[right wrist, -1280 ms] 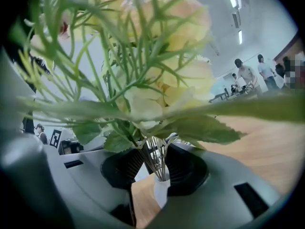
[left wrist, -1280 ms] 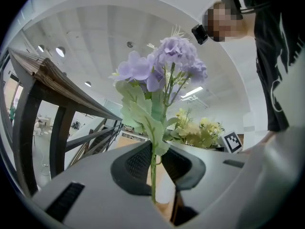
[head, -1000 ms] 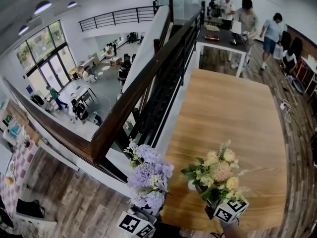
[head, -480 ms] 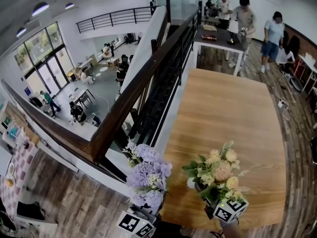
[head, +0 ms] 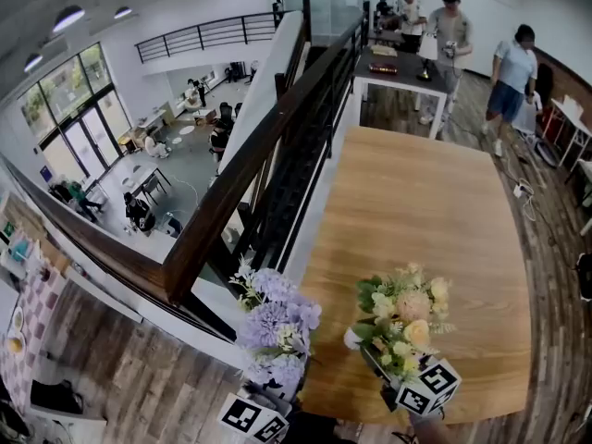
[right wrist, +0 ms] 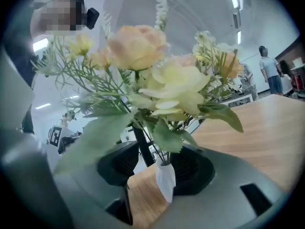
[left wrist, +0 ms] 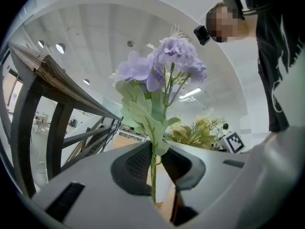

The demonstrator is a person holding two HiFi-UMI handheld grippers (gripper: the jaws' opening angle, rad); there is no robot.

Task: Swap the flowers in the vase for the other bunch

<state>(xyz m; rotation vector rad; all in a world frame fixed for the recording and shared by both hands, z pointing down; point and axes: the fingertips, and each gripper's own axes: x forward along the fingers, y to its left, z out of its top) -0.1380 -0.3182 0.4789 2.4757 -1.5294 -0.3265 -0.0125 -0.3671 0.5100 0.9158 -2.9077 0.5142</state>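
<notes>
Spreading its jaws wide around the white vase (right wrist: 166,181), the right gripper (right wrist: 157,168) is sitting slightly rolled from before; the level left gripper (left wrist: 155,168) is pinching the stem of the purple flowers (left wrist: 167,66).

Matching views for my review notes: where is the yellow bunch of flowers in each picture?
Head view: yellow bunch, low, right of centre.
Left gripper view: yellow bunch, right of centre, behind the purple bunch.
Right gripper view: yellow bunch, filling the middle.
Shared landmark: wooden table.

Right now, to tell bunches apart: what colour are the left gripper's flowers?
Pale purple flowers; left gripper view shows best.
</notes>
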